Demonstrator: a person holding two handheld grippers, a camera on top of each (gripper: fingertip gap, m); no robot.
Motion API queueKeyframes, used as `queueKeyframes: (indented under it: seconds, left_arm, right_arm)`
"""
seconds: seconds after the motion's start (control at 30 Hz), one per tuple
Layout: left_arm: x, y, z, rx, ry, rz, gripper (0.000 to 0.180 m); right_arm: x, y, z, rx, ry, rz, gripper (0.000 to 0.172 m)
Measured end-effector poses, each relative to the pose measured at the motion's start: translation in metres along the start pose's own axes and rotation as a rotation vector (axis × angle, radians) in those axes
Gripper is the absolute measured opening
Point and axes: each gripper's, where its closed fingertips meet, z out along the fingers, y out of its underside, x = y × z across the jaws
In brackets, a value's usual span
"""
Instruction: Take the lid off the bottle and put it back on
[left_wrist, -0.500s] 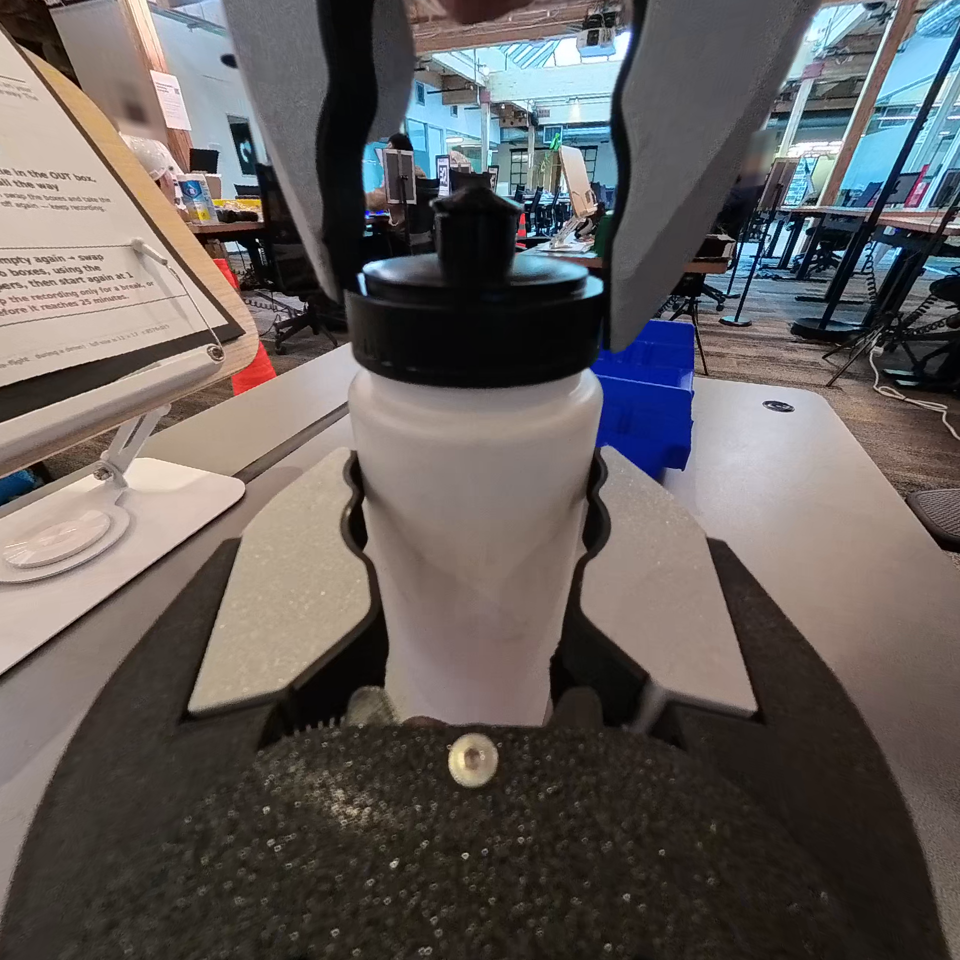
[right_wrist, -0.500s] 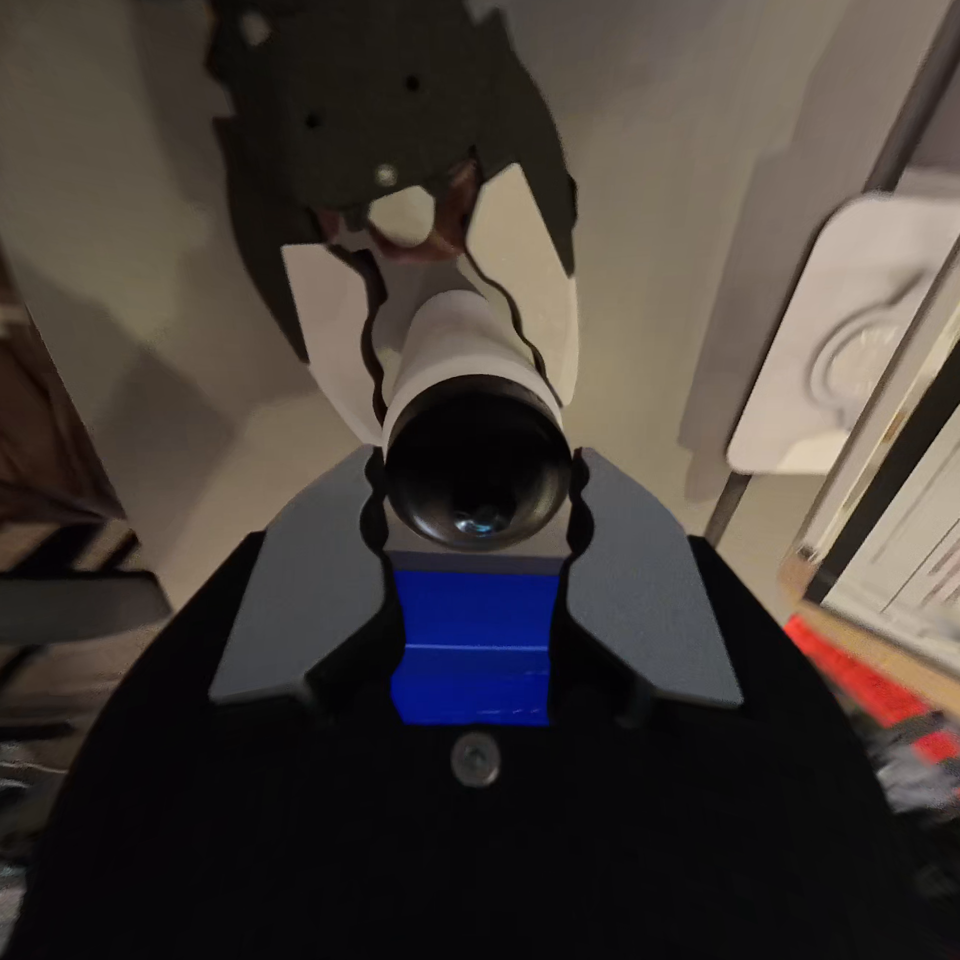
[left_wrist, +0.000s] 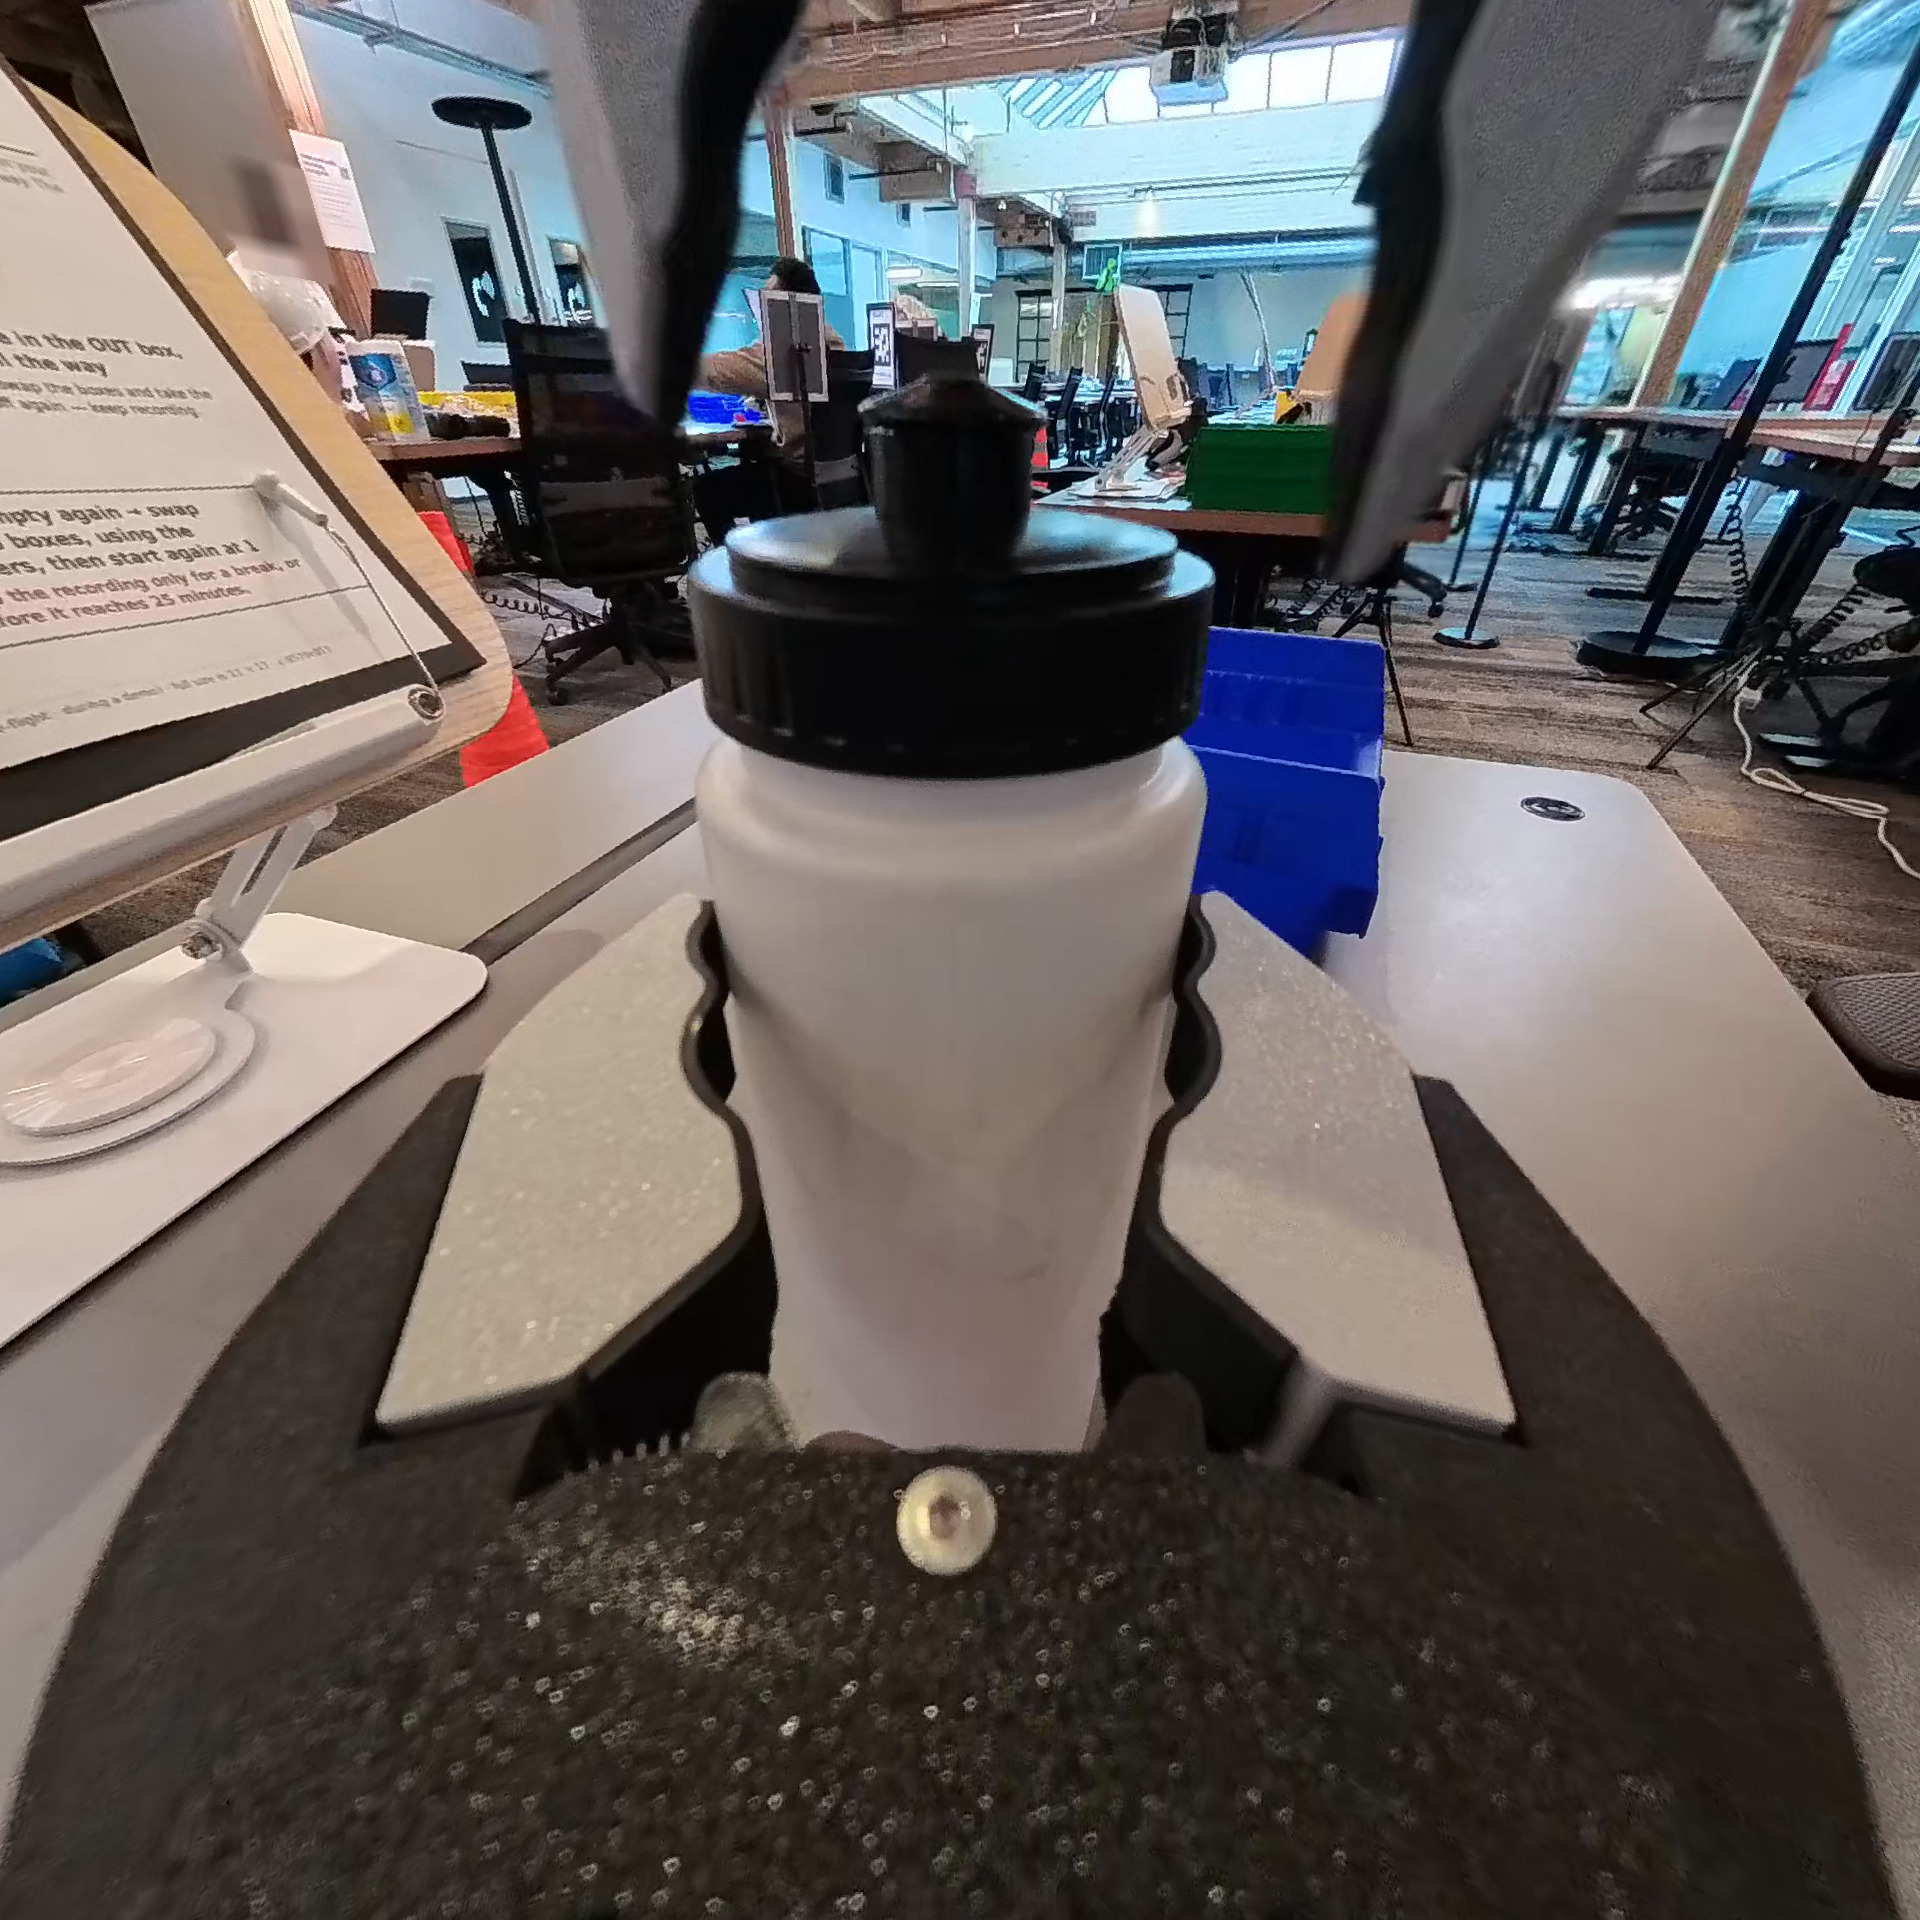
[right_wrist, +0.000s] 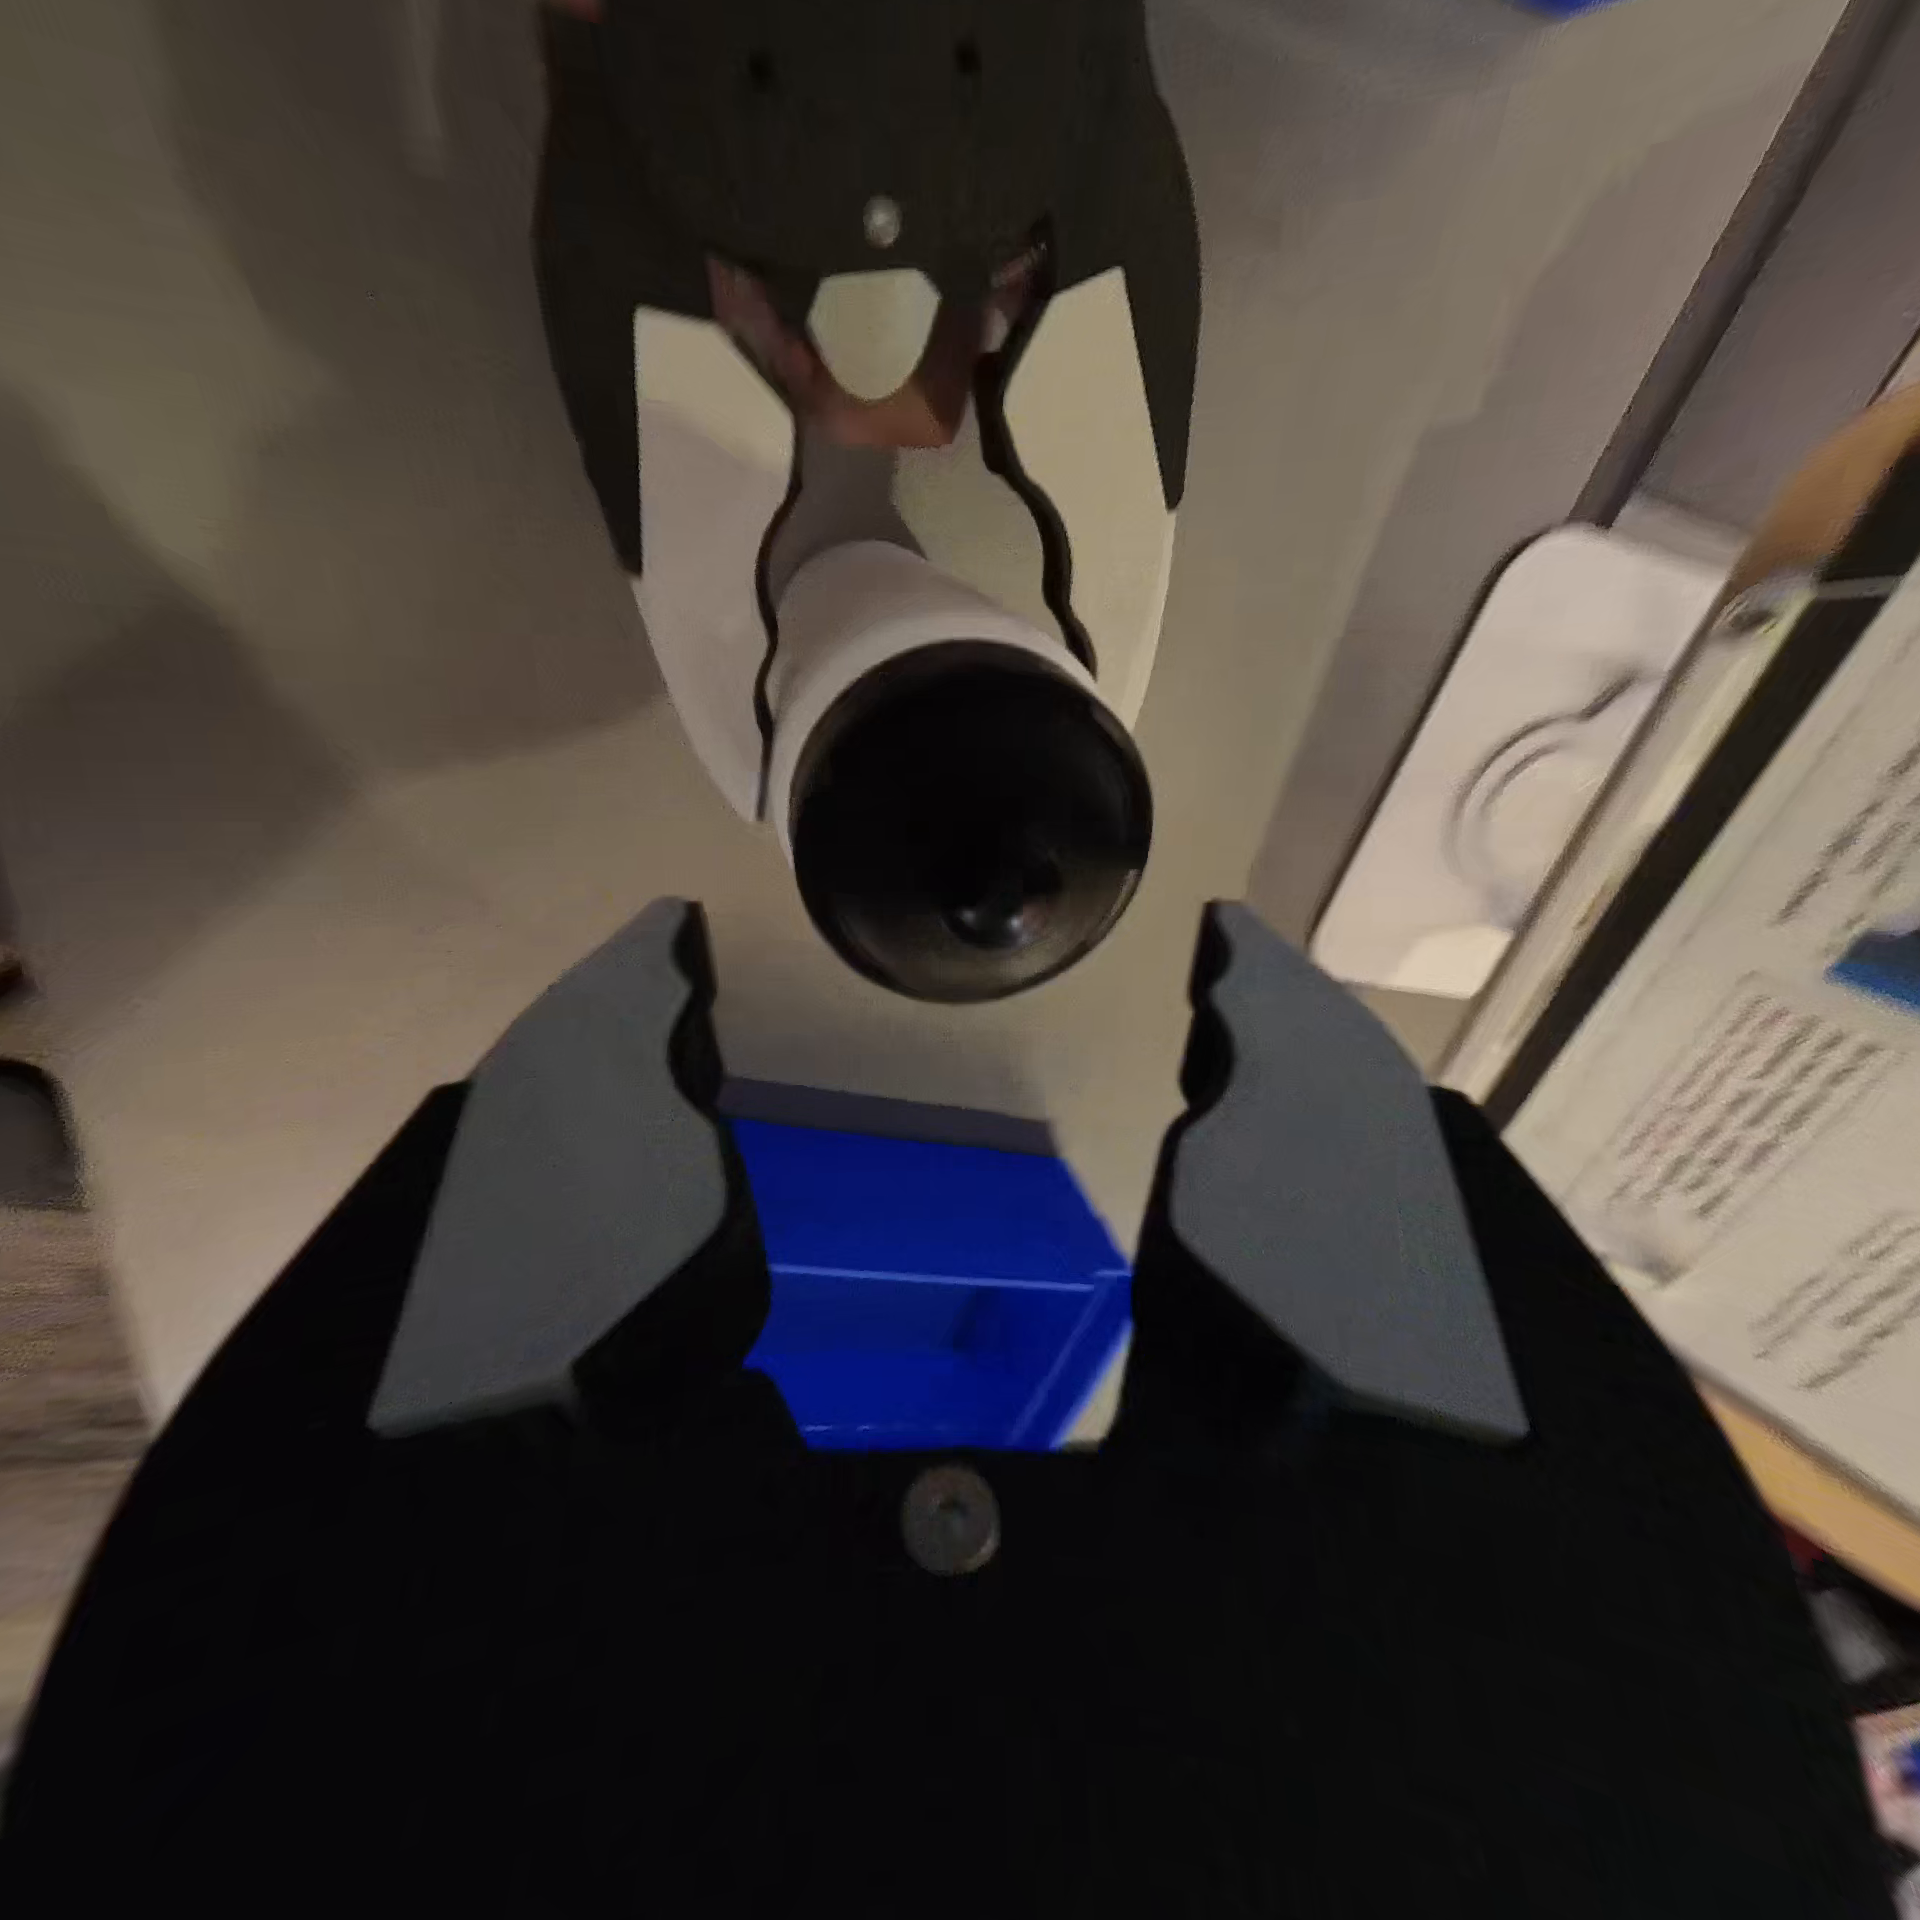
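Left wrist view: the left gripper (left_wrist: 951, 997) clamps the white bottle (left_wrist: 945, 1039) upright at its body, black lid (left_wrist: 951, 644) on top, above the grey table (left_wrist: 1621, 1039).

Right wrist view: the right gripper (right_wrist: 951, 987) hangs spread wide just above the lid (right_wrist: 971, 821), touching nothing.

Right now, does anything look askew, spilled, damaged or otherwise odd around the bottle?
Nothing stands out. The white bottle is upright in the left gripper, its black lid level on top. The right gripper is above it, jaws open and clear of the lid. No spill shows.
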Motion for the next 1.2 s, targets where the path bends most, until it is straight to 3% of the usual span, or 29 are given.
queueKeyframes:
  seconds: [0.07, 0.2, 0.3, 0.43, 0.6, 0.8, 0.93, 1.0, 1.07, 1.17, 1.2]
  left_arm:
    - [0.0, 0.0, 0.0, 0.0, 0.0, -0.001, 0.082]
    - [0.0, 0.0, 0.0, 0.001, 0.004, -0.003, 0.082]
    - [0.0, 0.0, 0.0, 0.002, 0.005, -0.007, 0.082]
    - [0.0, 0.0, 0.0, 0.001, 0.006, -0.009, 0.082]
    - [-0.001, 0.0, 0.0, 0.003, 0.002, -0.012, 0.082]
    - [0.0, 0.0, -0.001, 0.001, 0.002, -0.011, 0.082]
    - [-0.002, 0.0, -0.001, 0.003, 0.001, -0.021, 0.082]
    - [0.0, 0.0, 0.0, -0.001, 0.009, -0.012, 0.082]
    - [0.0, 0.0, 0.0, -0.003, 0.007, -0.01, 0.082]
    - [0.0, 0.001, 0.0, -0.003, 0.008, -0.011, 0.082]
    - [0.0, 0.001, 0.0, -0.003, 0.008, -0.011, 0.082]
  right_arm:
    - [0.003, 0.004, -0.002, 0.064, 0.013, -0.101, 0.078]
    - [0.004, 0.002, 0.003, 0.155, -0.083, -0.082, 0.071]
    - [0.001, -0.004, 0.011, 0.157, -0.144, -0.07, 0.078]
    - [0.002, -0.007, 0.014, 0.123, -0.165, -0.05, 0.068]
    - [0.003, -0.006, 0.014, 0.018, -0.149, 0.149, 0.068]
    - [-0.001, -0.006, 0.013, -0.119, -0.14, 0.596, 0.069]
    - [0.001, -0.006, 0.014, -0.119, -0.138, 0.708, 0.069]
    - [0.0, -0.007, 0.014, -0.101, -0.138, 0.612, 0.071]
    - [-0.006, -0.003, 0.012, -0.098, -0.138, 0.447, 0.091]
    - [-0.005, 0.013, 0.009, -0.112, -0.053, 0.118, 0.107]
    - [-0.001, 0.016, 0.009, -0.092, -0.015, 0.036, 0.103]
